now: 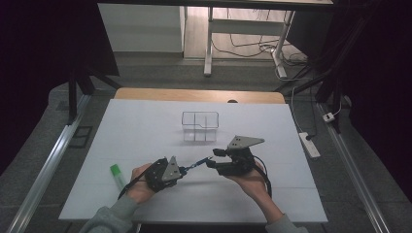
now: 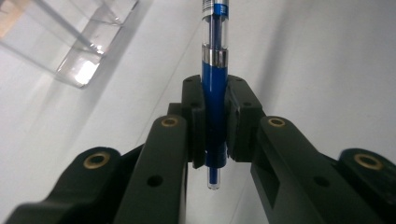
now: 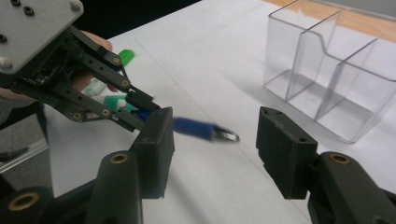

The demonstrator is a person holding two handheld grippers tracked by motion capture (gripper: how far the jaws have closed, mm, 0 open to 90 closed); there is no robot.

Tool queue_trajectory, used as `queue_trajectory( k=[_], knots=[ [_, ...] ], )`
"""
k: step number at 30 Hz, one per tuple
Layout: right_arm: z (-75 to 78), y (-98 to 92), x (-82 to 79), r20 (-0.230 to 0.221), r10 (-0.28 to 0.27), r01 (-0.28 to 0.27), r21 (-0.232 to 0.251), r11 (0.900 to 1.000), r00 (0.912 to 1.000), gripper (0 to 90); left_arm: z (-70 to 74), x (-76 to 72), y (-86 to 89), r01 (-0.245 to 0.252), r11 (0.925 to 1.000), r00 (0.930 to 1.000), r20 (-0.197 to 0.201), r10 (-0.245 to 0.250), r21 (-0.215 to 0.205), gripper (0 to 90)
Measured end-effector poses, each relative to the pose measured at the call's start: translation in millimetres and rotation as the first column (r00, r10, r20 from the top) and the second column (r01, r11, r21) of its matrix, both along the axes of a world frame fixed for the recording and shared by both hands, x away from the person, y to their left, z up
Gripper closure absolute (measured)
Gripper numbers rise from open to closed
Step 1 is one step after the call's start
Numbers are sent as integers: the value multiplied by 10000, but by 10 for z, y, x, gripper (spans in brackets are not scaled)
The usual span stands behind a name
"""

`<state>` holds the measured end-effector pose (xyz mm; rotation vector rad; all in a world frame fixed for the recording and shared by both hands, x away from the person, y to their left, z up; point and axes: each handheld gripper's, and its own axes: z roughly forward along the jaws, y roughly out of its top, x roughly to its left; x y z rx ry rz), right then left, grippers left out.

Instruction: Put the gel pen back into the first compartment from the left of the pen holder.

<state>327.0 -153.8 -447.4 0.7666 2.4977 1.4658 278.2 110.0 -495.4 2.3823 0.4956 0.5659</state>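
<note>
White surface (image 1: pixel 145 141) in a dark room, cables on the floor. Clear divided organizer (image 1: pixel 199 126) sits empty mid-surface. Left tool (image 1: pixel 185 169) is clamped on a blue pen (image 2: pixel 214 93); right tool (image 1: pixel 214 158) gapes apart beside its tip.

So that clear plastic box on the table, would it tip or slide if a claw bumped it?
The box looks thin-walled and holds nothing, so it is probably light and would slide easily on the smooth white table. It stands fairly tall for its base, so a high nudge might tip it. The plastic looks stiff, perhaps brittle.
</note>
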Motion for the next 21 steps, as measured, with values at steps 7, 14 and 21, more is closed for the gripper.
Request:
queue_trajectory(
  k=[7, 14, 21],
  knots=[
    [12, -46, 9, 99, -303, 301, 180, 9994, 9995, 435, 29, 24, 84, -473, 9978, 9989, 12, 474, -469, 789],
    [-18, -34, 14, 35, -389, 388, 126, 9992, 9992, 408, 60, 18, 125, -611, 9938, 9979, 139, 626, -928, 789],
    [-42, -21, 14, 2, -461, 461, 155, 9988, 9989, 385, 79, 1, 126, -607, 9897, 9977, 206, 638, -1297, 789]
  ],
)
